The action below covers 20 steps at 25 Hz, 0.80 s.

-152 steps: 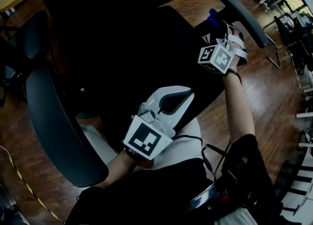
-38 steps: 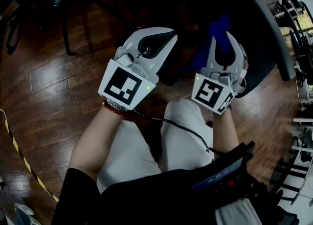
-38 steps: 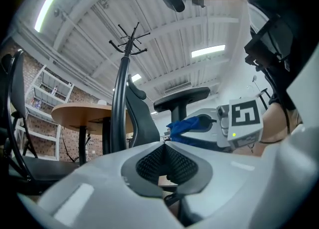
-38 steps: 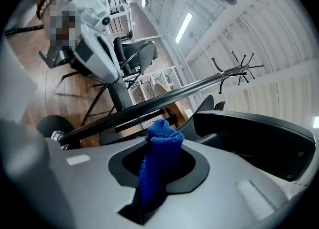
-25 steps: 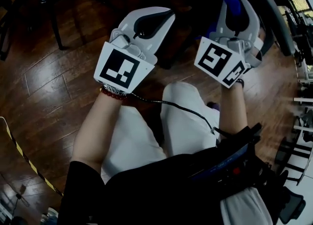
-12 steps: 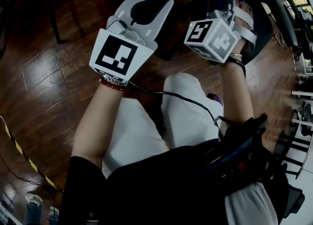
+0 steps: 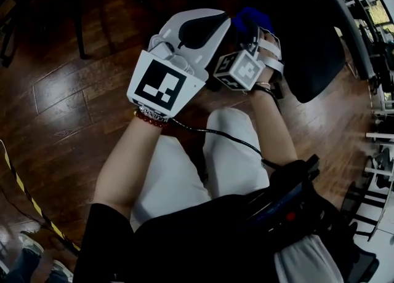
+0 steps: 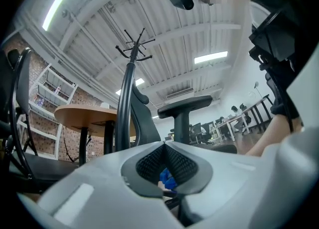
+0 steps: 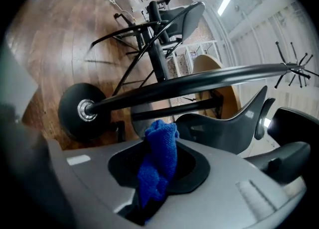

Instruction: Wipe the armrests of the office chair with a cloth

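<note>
Right gripper view shows your right hand-held gripper (image 9: 160, 146) pinched narrow on the blue cloth (image 9: 158, 168), which bunches up out of the jaws at lower centre, with a chair caster (image 9: 83, 108) beyond. Head view puts that cloth at top centre, just beside the tip of your left hand-held gripper (image 7: 223, 17), whose jaws are closed together on nothing. The office chair's armrest (image 7: 345, 26) runs along the upper right, apart from the cloth.
</note>
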{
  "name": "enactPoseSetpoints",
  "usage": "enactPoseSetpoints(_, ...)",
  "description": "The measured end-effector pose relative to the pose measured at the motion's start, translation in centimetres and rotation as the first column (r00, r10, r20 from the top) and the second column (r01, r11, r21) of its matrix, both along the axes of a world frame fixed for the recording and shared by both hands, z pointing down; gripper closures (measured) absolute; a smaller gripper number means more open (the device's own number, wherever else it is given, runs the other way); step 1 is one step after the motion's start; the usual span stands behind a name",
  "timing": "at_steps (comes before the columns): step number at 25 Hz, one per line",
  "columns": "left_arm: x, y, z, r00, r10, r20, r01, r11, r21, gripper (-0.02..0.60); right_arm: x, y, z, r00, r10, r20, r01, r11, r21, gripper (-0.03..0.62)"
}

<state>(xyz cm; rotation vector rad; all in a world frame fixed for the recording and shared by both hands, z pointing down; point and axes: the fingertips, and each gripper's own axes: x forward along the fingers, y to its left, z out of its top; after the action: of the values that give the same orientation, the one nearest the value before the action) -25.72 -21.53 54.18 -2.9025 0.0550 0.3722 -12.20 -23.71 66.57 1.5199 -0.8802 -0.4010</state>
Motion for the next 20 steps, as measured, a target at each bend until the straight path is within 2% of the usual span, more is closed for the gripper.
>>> enactPoseSetpoints(3, -0.1, 0.2, 0.0, 1.000, 0.007, 0.005, -0.007, 1.000, 0.001, 0.577, 0.2, -0.5, 2.8, 1.000, 0.013, 0.026, -0.011, 0.999, -0.050, 0.522)
enactPoseSetpoints(6, -0.3, 0.0, 0.1, 1.000, 0.010, 0.001, -0.010, 1.000, -0.003, 0.577, 0.1, -0.5, 1.7, 0.999, 0.001, 0.036, -0.002, 0.999, 0.040, 0.522)
enactPoseSetpoints(9, -0.1, -0.3, 0.7, 1.000, 0.010, 0.018, -0.010, 1.000, 0.002, 0.577, -0.2, 0.3, -3.0, 1.000, -0.018, -0.008, 0.019, 0.980, 0.196, 0.522)
enactPoseSetpoints(13, 0.1, -0.6, 1.1, 1.000, 0.008, 0.022, -0.008, 1.000, -0.011, 0.577, -0.6, 2.8, -11.8, 0.996, -0.017, -0.090, 0.049, 0.930, 0.364, 0.522)
enactPoseSetpoints(16, -0.1, -1.0, 1.1, 1.000, -0.001, 0.016, 0.001, 1.000, -0.021, 0.577, -2.1, 4.4, -16.3, 0.990, -0.025, -0.138, 0.081, 0.904, 0.419, 0.516)
enactPoseSetpoints(18, 0.0, -1.0, 1.1, 1.000, 0.005, 0.014, -0.005, 1.000, -0.015, 0.577, -2.6, 6.0, -18.9, 0.980, -0.005, -0.199, 0.098, 0.881, 0.462, 0.520)
enactPoseSetpoints(20, 0.0, -1.1, 1.1, 1.000, 0.010, 0.007, -0.010, 1.000, -0.012, 0.577, -2.3, 7.4, -20.5, 0.976, 0.011, -0.217, 0.099, 0.867, 0.488, 0.519)
